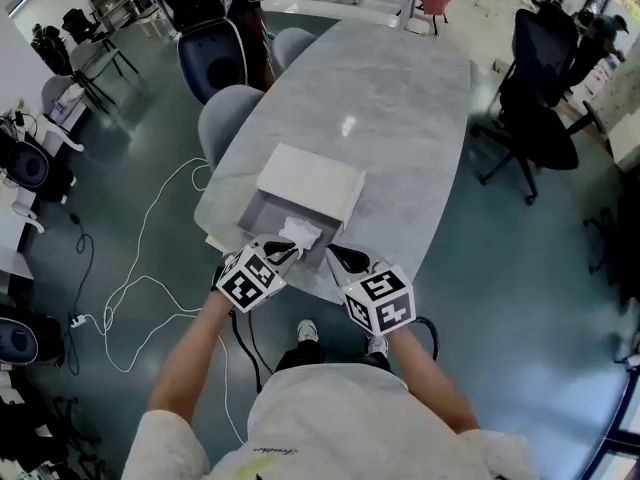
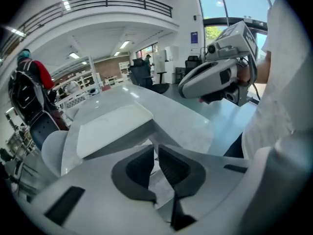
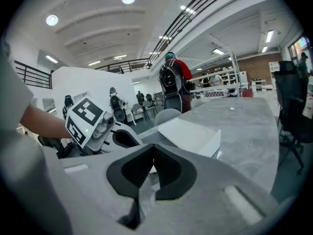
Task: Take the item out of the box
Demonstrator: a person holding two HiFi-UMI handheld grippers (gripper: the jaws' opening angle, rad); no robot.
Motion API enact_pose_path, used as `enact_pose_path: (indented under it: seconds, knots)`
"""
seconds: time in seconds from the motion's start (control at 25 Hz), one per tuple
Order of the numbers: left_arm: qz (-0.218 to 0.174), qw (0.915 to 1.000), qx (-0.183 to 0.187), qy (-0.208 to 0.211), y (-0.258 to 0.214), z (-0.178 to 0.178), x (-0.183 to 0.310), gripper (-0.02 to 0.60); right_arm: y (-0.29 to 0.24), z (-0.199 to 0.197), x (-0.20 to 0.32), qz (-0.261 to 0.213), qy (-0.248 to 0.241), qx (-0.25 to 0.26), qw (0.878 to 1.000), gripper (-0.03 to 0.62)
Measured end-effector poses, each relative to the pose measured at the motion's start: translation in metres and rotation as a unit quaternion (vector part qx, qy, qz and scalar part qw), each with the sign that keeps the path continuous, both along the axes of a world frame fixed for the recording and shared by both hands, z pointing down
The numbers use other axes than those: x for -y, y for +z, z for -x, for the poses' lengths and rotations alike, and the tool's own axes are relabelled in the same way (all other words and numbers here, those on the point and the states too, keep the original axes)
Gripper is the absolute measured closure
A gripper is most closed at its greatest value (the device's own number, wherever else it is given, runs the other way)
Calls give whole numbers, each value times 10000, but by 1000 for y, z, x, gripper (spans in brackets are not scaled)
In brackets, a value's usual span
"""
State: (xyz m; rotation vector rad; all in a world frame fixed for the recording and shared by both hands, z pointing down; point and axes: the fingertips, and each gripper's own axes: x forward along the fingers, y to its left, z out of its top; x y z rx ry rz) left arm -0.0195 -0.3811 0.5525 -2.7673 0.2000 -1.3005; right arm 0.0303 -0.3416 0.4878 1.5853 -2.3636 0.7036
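Note:
A white box stands at the near end of the marble table, and its lid (image 1: 310, 180) covers the far half. The open near part of the box (image 1: 258, 211) shows a grey inside. In it lies a crumpled white item (image 1: 300, 234). My left gripper (image 1: 282, 252) is at that item with its jaws closed on the white wrapping (image 2: 159, 180). My right gripper (image 1: 333, 254) is at the box's near right corner. Its pads (image 3: 164, 168) meet on a thin pale strip that looks like the box wall. The lid (image 3: 190, 133) lies just beyond them.
The marble table (image 1: 400, 98) stretches away from me. Grey chairs (image 1: 225, 118) stand along its left side and a black office chair (image 1: 535, 98) on the right. White cables (image 1: 150, 268) trail over the floor on the left. A person in red stands far off (image 3: 173, 80).

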Motion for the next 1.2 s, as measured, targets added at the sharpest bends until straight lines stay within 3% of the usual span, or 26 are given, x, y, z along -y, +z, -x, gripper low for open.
enact_pose_path:
  seconds: [0.16, 0.36, 0.64, 1.2]
  knots:
    - [189, 9964, 222, 795, 15, -1, 11, 565, 5, 1, 14, 49, 394, -52, 9992, 589]
    - [320, 9852, 378, 1642, 30, -9, 19, 565, 13, -5, 18, 126, 906, -108, 9957, 589]
    - [322, 9588, 915, 2671, 49, -14, 20, 565, 19, -17, 9, 277, 1485, -141, 9884, 589]
    - [619, 9245, 1298, 3530, 69, -7, 14, 551, 33, -9, 7, 504, 1784, -96, 9826, 589]
